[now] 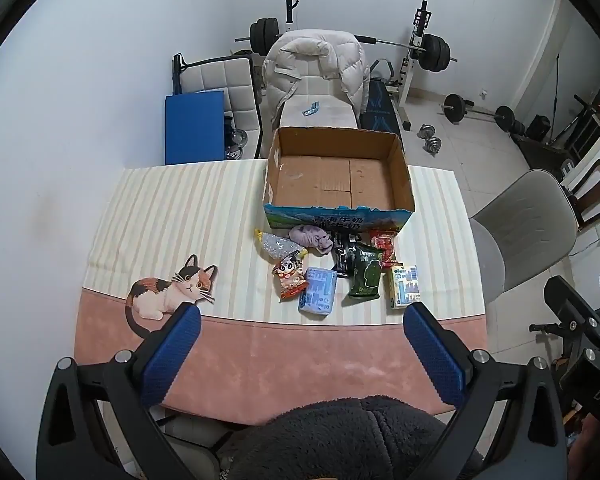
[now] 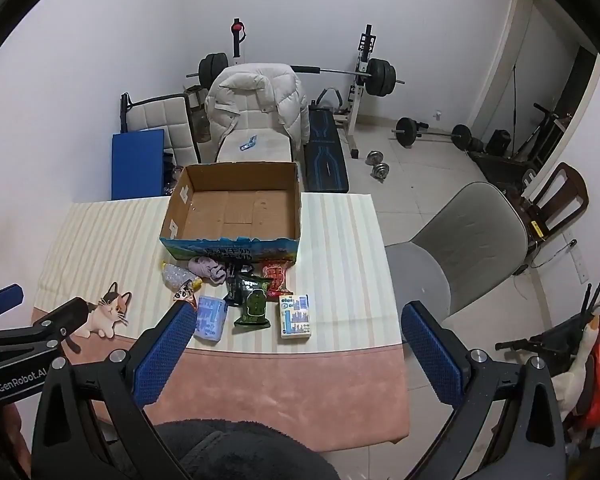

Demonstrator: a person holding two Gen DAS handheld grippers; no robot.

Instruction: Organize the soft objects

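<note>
An open, empty cardboard box [image 1: 340, 178] [image 2: 236, 208] stands at the table's far side. In front of it lie several soft items: a purple cloth [image 1: 312, 236] [image 2: 210, 268], a clear bubble pouch [image 1: 278, 245] [image 2: 178, 274], a cartoon snack bag [image 1: 289, 278], a light blue tissue pack [image 1: 319, 291] [image 2: 211, 318], a green packet [image 1: 365, 276] [image 2: 254, 306], a red packet [image 1: 384, 246] [image 2: 277, 278] and a yellow-blue tissue pack [image 1: 405, 286] [image 2: 296, 316]. My left gripper [image 1: 300, 316] and right gripper [image 2: 294, 316] are both open and empty, held above the table's near edge.
The table carries a striped cloth with a cat print [image 1: 172, 292] and a pink border [image 1: 300, 360]. A grey chair [image 1: 516, 232] [image 2: 460, 248] stands at the right. A chair with a white jacket [image 1: 320, 68] and gym weights stand behind the table.
</note>
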